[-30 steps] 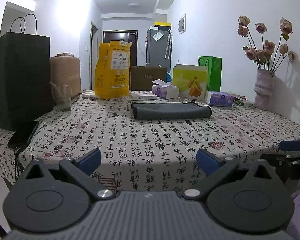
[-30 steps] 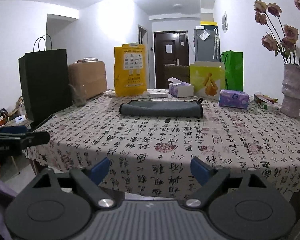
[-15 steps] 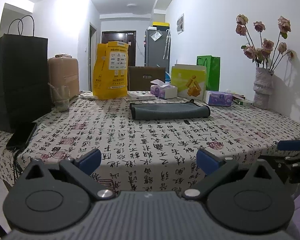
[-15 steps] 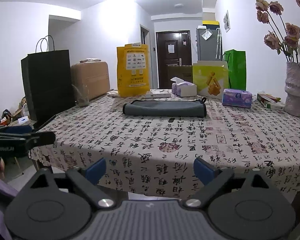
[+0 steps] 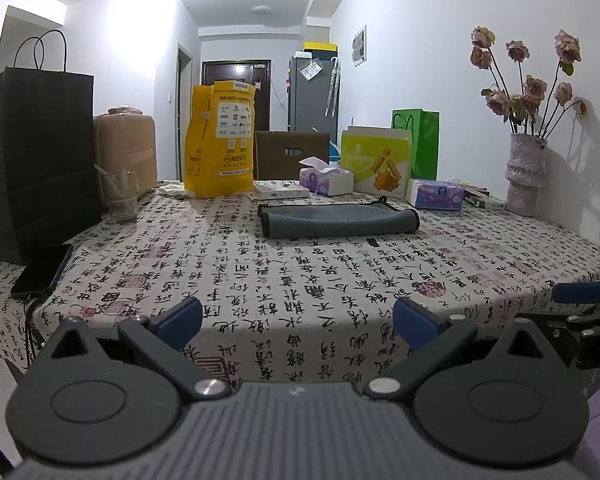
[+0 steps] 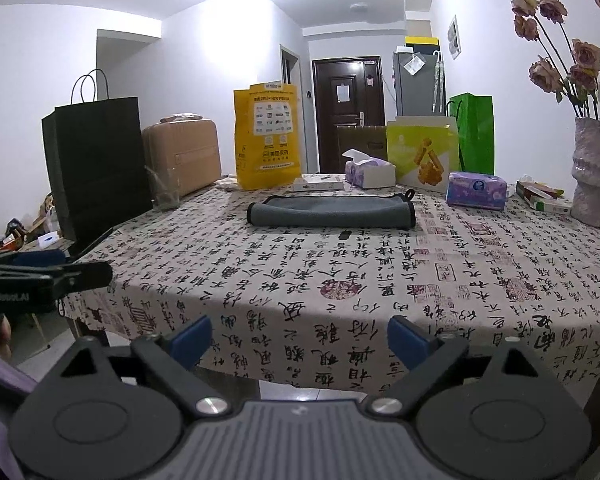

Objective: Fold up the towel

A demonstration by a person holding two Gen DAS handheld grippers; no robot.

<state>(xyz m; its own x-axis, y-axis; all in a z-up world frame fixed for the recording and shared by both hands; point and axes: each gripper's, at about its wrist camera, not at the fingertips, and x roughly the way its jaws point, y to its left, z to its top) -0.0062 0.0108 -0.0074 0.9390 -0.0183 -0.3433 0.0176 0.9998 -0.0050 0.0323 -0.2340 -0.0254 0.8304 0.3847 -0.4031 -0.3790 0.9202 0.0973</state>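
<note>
A grey towel (image 5: 338, 220) lies folded into a long flat strip across the far middle of the table; it also shows in the right wrist view (image 6: 332, 211). My left gripper (image 5: 298, 318) is open and empty at the table's near edge, well short of the towel. My right gripper (image 6: 300, 338) is open and empty, just off the near edge. Each gripper shows at the side of the other's view, the right one (image 5: 580, 300) and the left one (image 6: 40, 276).
The table has a calligraphy-print cloth (image 5: 300, 272). A black bag (image 5: 36, 156), a phone (image 5: 42, 266) and a glass (image 5: 118, 196) stand at left. A yellow bag (image 5: 220, 140), tissue boxes (image 5: 326, 180) and a flower vase (image 5: 526, 176) line the back and right.
Both grippers have risen slightly and tilted, so the table sits lower in each view. The towel has not moved.
</note>
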